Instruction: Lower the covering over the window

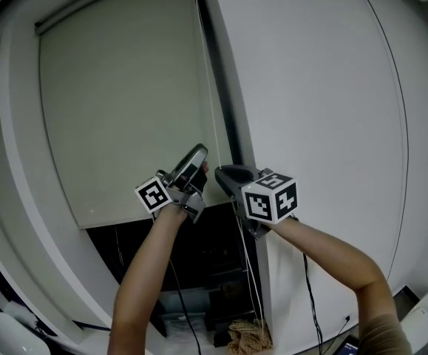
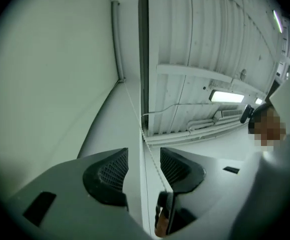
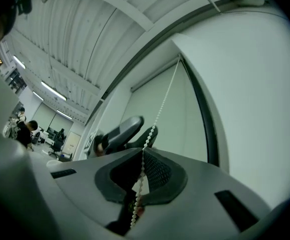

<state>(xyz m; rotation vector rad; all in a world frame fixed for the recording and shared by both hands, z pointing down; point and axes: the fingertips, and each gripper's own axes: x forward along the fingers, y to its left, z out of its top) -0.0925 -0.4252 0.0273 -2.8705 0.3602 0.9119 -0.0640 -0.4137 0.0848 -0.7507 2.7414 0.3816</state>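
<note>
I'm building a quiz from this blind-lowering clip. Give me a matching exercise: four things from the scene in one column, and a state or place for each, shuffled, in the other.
Things
1. roller blind
2. bead chain
3. left tool
4. right tool

States or places
A. shut on the bead chain
B. jaws apart, bead chain passing between them
C. lowered most of the way, not fully
D. hangs beside the roller blind's right edge

Pairs: 1-C, 2-D, 3-B, 4-A
</note>
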